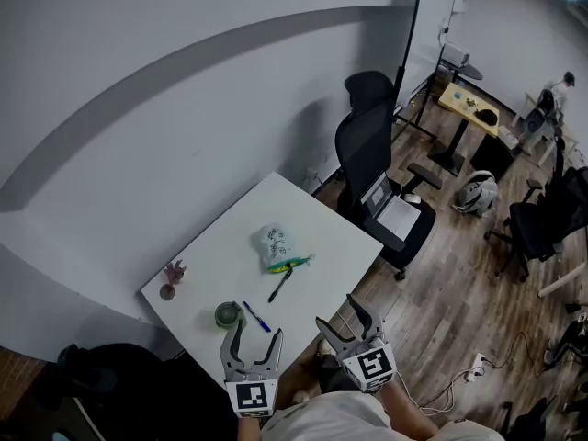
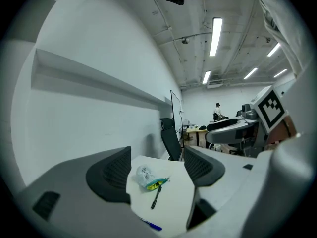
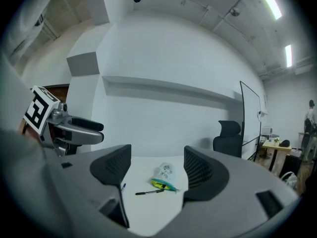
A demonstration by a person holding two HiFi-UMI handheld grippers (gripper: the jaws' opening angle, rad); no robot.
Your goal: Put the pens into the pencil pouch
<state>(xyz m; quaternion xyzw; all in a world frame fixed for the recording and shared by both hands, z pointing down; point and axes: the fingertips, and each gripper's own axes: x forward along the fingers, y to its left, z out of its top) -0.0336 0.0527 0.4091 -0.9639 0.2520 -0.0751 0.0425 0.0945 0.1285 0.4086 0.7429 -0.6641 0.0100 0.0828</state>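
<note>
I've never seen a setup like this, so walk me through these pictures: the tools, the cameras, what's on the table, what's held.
No robot here: a person holds a two-jaw gripper in each hand. The head view looks down from the person's head at the left gripper and right gripper near a white table. The other two views ride on the grippers, looking out between their jaws. On the table lie a pouch, a black pen at its mouth, a blue pen, a round green thing and a small pink figure. Both grippers are open and hold nothing.
</note>
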